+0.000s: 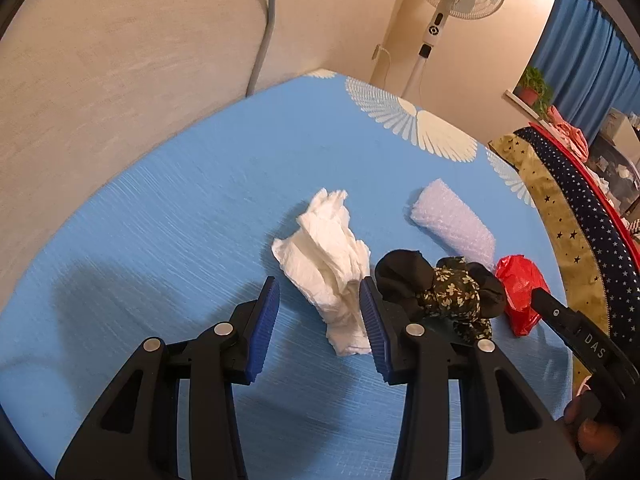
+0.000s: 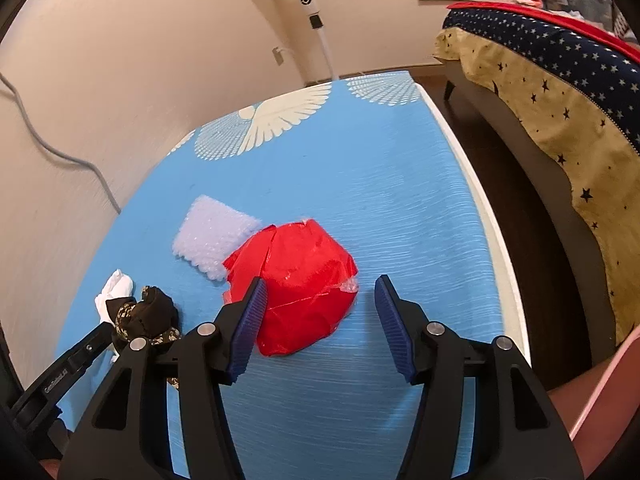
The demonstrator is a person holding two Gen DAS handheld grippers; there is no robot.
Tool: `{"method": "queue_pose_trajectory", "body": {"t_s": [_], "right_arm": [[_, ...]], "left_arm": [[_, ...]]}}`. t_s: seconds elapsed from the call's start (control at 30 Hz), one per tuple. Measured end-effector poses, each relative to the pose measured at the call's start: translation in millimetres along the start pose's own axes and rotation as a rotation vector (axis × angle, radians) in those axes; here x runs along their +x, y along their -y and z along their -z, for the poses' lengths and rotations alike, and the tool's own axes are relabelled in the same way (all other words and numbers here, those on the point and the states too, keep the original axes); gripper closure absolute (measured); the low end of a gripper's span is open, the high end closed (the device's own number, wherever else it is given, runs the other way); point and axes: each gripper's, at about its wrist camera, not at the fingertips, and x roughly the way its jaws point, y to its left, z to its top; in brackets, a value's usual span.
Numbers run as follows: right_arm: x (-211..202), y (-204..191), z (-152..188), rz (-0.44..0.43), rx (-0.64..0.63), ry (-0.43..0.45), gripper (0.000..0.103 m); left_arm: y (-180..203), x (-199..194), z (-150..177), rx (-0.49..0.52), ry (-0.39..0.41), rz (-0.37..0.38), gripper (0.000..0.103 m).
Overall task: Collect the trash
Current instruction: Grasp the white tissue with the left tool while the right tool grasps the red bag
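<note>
On the blue ribbed tablecloth with white wing prints (image 1: 200, 200), the left gripper (image 1: 320, 320) has its blue-padded fingers (image 1: 264, 328) spread wide, straddling the near end of a crumpled white paper tissue (image 1: 328, 264) without clamping it; the right-hand pad sits just against the tissue's edge. The right gripper (image 2: 318, 312) is likewise wide open, its left finger (image 2: 246, 328) overlapping the crumpled red plastic bag (image 2: 296, 280), nothing gripped. A black floral fabric scrunchie (image 1: 444, 288) lies between tissue and bag, with a roll of clear bubble wrap (image 1: 452, 220) beyond.
</note>
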Motion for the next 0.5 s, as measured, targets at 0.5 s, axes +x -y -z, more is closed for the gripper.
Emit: {"method": "queue_pose_trajectory", "body": {"t_s": [0.5], "right_arm": [[-13.4,-1.9,3.7,-0.08,-0.032,0.034,0.086]], "left_arm": [[13.1,-2.2,2.6,0.064,0.003,0.031,0.092]]}}
